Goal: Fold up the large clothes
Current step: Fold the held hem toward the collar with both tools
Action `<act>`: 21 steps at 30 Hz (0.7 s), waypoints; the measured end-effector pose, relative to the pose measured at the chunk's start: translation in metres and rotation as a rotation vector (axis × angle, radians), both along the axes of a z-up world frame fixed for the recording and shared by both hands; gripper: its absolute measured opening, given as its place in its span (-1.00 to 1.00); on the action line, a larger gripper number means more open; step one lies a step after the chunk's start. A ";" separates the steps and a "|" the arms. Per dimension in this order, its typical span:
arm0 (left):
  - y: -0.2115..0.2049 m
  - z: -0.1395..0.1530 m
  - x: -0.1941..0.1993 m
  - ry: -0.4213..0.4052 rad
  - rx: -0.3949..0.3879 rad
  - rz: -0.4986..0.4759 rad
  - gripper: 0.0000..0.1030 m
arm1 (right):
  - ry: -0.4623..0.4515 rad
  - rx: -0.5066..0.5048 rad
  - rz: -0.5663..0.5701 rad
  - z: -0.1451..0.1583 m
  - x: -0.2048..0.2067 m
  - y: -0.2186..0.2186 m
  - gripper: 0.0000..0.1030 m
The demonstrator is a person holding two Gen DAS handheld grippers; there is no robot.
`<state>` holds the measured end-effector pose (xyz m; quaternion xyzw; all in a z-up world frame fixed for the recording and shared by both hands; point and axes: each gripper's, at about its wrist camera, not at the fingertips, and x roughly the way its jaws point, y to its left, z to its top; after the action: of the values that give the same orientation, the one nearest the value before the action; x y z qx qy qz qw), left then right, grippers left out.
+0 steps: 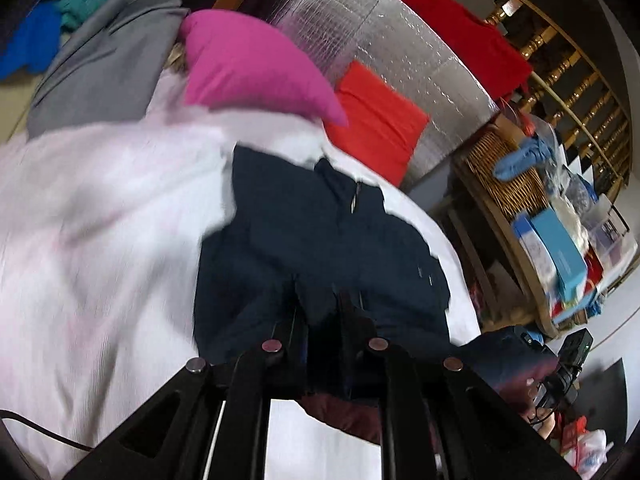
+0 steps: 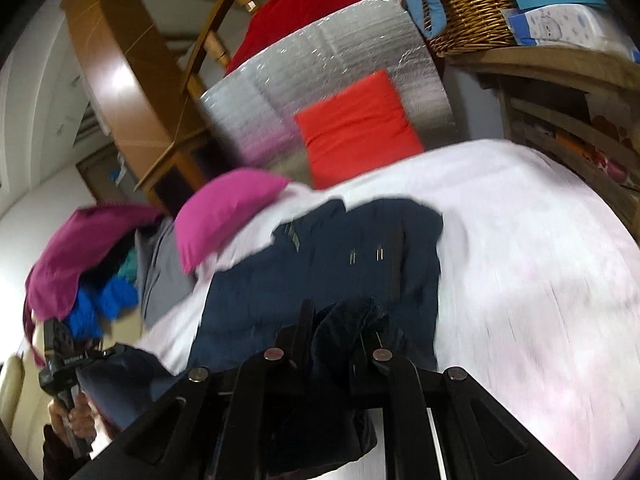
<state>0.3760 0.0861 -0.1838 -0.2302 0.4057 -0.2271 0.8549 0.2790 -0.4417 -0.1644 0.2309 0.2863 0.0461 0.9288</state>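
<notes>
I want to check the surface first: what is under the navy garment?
Under the navy garment lies a white sheet; both grippers pinch its near edge. Whatever lies beneath its middle is covered.

Pink pillow (image 1: 248,64), wicker basket (image 2: 468,8), perhaps bedsheet (image 2: 520,220)

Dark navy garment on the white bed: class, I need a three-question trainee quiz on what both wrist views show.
1. True or false: both claws grip the dark navy garment.
2. Which cushion leans against the silver quilted panel? A magenta, B orange-red, C grey.
3. Fill in: the garment lies on a ____ bedsheet.

Key: 1 true: left claw and right claw each pinch navy cloth. 2 B, the orange-red square cushion. 3 white.
</notes>
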 end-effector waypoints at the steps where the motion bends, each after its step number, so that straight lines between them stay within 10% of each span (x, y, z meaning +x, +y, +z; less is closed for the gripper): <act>1: -0.006 0.003 0.015 -0.001 0.002 0.001 -0.76 | -0.001 0.009 -0.011 0.002 0.019 -0.003 -0.75; 11: -0.038 -0.014 0.181 0.049 0.097 0.067 -0.77 | 0.057 0.012 -0.144 -0.014 0.207 -0.033 -0.75; 21: -0.068 -0.053 0.276 0.100 0.158 0.097 -0.76 | 0.148 0.077 -0.216 -0.070 0.311 -0.057 -0.75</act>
<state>0.6519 0.0185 -0.2373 -0.1923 0.4527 -0.1411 0.8592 0.5898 -0.4985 -0.2340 0.2987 0.3255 -0.0605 0.8951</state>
